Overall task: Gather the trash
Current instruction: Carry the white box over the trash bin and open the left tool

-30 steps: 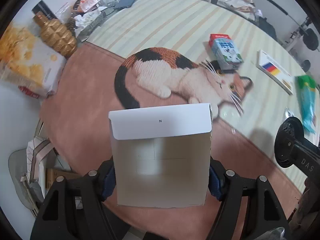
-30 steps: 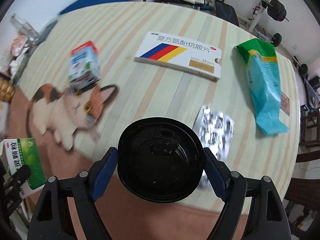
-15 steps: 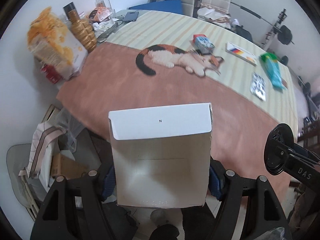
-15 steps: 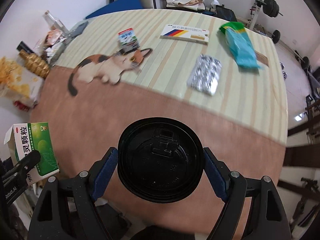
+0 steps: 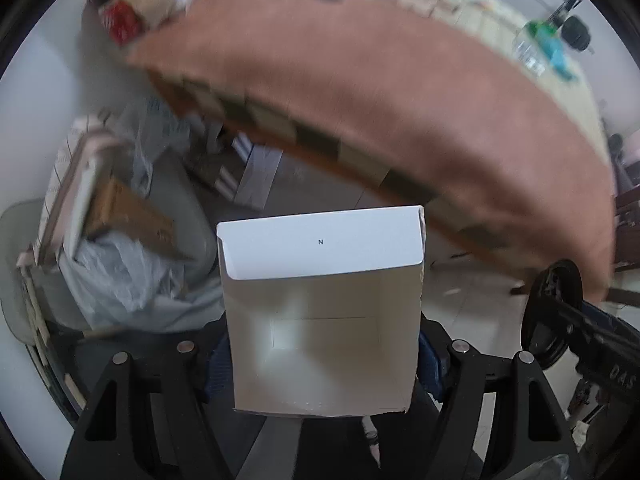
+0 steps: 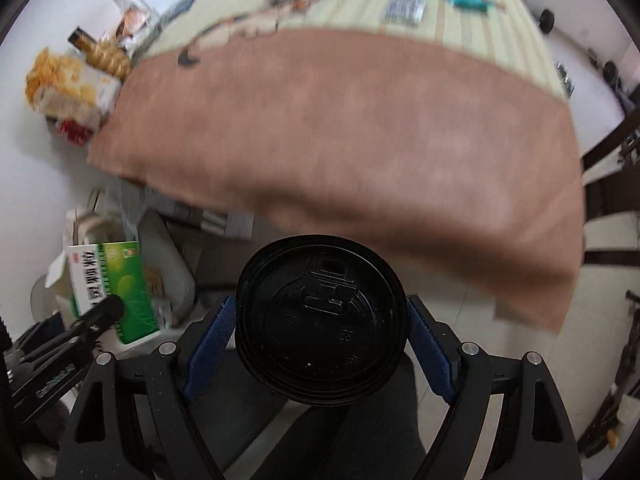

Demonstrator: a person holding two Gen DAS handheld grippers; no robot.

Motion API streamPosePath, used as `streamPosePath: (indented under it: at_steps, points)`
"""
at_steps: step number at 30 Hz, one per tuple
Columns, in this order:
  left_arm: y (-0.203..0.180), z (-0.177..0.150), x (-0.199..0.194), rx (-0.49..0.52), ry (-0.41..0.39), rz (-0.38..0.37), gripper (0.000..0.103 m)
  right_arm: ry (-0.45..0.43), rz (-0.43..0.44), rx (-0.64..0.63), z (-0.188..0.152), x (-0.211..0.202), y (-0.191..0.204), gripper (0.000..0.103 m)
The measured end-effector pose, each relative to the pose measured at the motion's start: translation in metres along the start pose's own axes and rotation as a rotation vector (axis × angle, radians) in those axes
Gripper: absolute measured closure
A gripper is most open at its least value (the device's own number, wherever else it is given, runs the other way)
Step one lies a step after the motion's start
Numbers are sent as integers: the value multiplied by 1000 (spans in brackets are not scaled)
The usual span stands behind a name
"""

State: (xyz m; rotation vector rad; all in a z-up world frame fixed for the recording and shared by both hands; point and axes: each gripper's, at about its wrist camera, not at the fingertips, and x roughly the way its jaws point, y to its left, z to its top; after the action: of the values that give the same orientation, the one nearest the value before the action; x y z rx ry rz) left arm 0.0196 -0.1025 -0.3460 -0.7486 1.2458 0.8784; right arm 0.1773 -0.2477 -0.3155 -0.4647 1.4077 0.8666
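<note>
The table (image 5: 400,92) beyond the fingers is smeared by motion in both wrist views, its brown cloth without detail. The small things far out on its striped part (image 6: 404,6) are too blurred and small to name. The left gripper's fingers (image 5: 218,364) are mostly hidden behind the open white box (image 5: 320,320), whose printed side faces away. The black cup lid (image 6: 322,326) covers whatever is under it, and the lower arms of the right gripper's fingers (image 6: 206,346) are cut off by the bottom edge.
</note>
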Motion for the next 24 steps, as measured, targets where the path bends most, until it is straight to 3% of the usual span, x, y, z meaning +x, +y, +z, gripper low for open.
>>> streamPosePath:
  at_steps: [6, 10, 12, 16, 19, 20, 21, 22, 24]
  points:
    - [18, -14, 101, -57, 102, 10, 32, 137, 21, 16, -39, 99, -10, 18]
    - [28, -13, 179, -90, 162, -25, 32, 183, 34, 63, -55, 182, -27, 18]
    - [33, -11, 211, -112, 184, -69, 32, 210, 51, 101, -62, 224, -37, 18]
    - [38, -3, 287, -166, 258, -227, 29, 242, 111, 169, -64, 304, -52, 18]
    - [40, 2, 333, -175, 296, -252, 26, 262, 144, 202, -62, 358, -60, 17]
    - [40, 3, 345, -172, 305, -249, 23, 265, 147, 208, -62, 373, -62, 14]
    - [40, 5, 358, -170, 314, -246, 8, 271, 151, 213, -60, 392, -63, 12]
    - [39, 5, 366, -168, 321, -247, 1, 277, 150, 211, -58, 405, -63, 12]
    - [42, 5, 376, -168, 322, -243, 0, 288, 157, 204, -55, 428, -64, 6]
